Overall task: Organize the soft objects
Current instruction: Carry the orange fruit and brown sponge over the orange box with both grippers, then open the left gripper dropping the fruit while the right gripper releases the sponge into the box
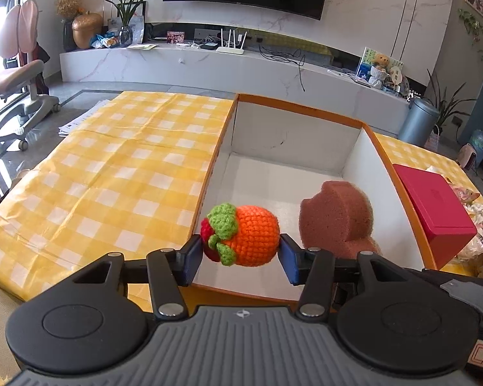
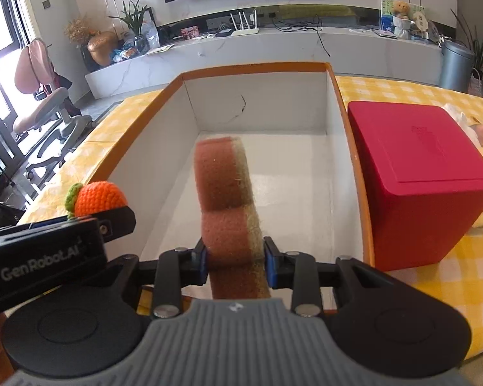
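Note:
My left gripper (image 1: 240, 254) is shut on a crocheted orange fruit (image 1: 248, 236) with green leaves and a red part, held above the near left corner of the orange-rimmed white box (image 1: 275, 173). My right gripper (image 2: 235, 259) is shut on a brown sponge (image 2: 225, 199) with a tan scouring side, held on edge over the box (image 2: 286, 173) near its front. The sponge also shows in the left wrist view (image 1: 336, 218). The left gripper with the fruit (image 2: 98, 197) shows at the left of the right wrist view.
The box sits on a yellow checked tablecloth (image 1: 112, 173). A red box (image 2: 415, 180) stands just right of the white box, with wrapped items (image 1: 476, 222) beyond it. A TV console (image 1: 209, 61) and an office chair (image 1: 19, 74) are behind the table.

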`<act>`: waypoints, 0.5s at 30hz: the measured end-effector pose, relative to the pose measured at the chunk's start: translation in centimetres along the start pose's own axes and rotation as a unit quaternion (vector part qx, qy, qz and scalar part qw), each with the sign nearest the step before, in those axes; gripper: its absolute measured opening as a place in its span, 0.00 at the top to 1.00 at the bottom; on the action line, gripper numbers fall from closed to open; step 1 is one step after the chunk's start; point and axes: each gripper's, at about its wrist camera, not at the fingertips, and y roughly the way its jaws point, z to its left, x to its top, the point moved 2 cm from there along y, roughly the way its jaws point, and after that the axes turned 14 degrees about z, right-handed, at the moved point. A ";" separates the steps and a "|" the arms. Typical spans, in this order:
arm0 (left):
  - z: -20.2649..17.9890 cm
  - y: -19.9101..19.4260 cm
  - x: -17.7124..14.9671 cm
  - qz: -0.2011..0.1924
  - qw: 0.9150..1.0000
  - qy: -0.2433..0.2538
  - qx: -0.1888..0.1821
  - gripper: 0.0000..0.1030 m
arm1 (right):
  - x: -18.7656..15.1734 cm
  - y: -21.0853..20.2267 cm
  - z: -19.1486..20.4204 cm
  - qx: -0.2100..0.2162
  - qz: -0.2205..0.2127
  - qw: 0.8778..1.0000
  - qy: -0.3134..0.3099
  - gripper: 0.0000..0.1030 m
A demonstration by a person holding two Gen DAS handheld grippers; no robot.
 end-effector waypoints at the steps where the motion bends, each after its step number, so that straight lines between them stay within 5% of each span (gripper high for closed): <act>1: 0.0 0.0 0.0 0.000 1.000 -0.001 -0.002 0.44 | 0.1 0.0 0.0 0.000 0.000 1.000 0.001 0.69; 10: 0.5 -0.7 -0.1 -0.001 1.000 -0.019 -0.002 0.35 | 0.6 -0.1 0.2 0.029 -0.009 0.999 -0.013 0.69; 15: 1.0 -2.8 -0.3 -0.022 0.999 -0.016 -0.027 0.13 | 1.1 0.9 1.2 0.044 0.009 0.998 -0.033 0.68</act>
